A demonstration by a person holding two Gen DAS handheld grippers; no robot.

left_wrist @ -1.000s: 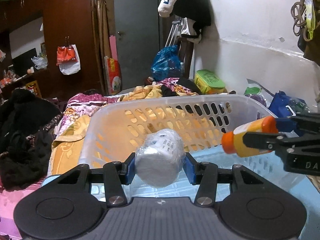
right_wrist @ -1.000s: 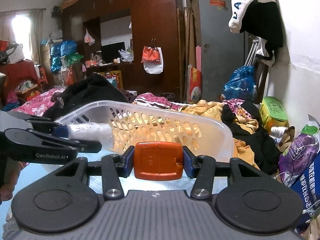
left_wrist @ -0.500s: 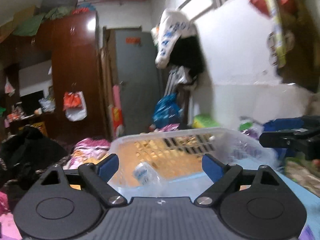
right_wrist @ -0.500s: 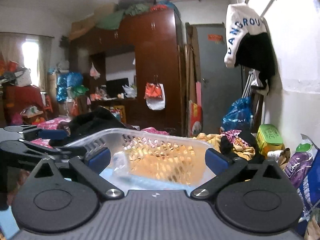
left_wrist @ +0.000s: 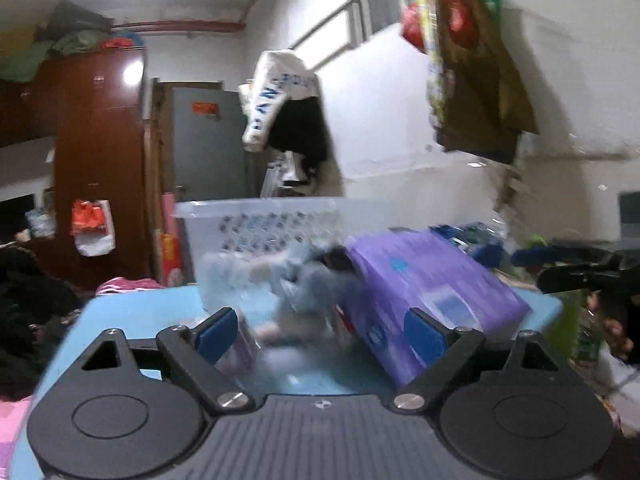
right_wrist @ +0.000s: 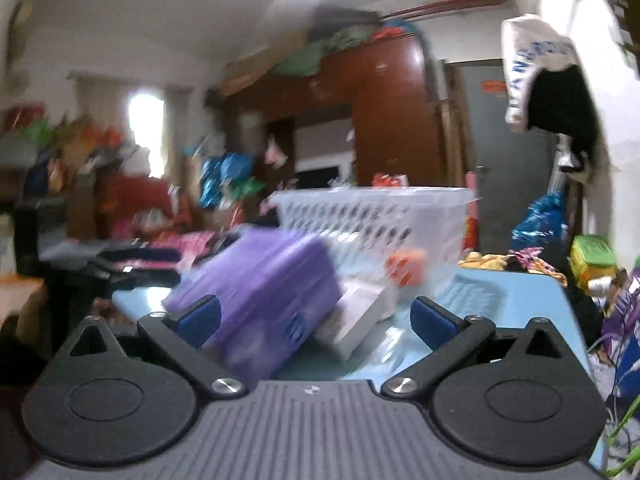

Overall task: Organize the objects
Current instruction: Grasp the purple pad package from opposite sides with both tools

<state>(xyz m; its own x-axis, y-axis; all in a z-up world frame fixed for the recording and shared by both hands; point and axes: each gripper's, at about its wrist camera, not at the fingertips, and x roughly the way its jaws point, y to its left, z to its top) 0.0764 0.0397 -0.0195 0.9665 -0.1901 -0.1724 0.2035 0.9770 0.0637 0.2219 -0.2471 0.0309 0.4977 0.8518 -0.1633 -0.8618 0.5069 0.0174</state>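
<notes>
One blurred purple pack (left_wrist: 432, 280), tilted

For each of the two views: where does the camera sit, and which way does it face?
Left wrist: on the left tool, open, facing the purple pack and white basket on the blue table; right tool at right edge.
Right wrist: on the right tool, open, facing the same pack, basket; left tool at left.
Shared: pack, basket, table, grey door.

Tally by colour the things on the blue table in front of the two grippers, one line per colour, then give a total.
Purple: 1, the purple pack
White: 2, the basket and the white box
Orange: 1, the orange-capped item seen through the basket wall
Total: 4
</notes>
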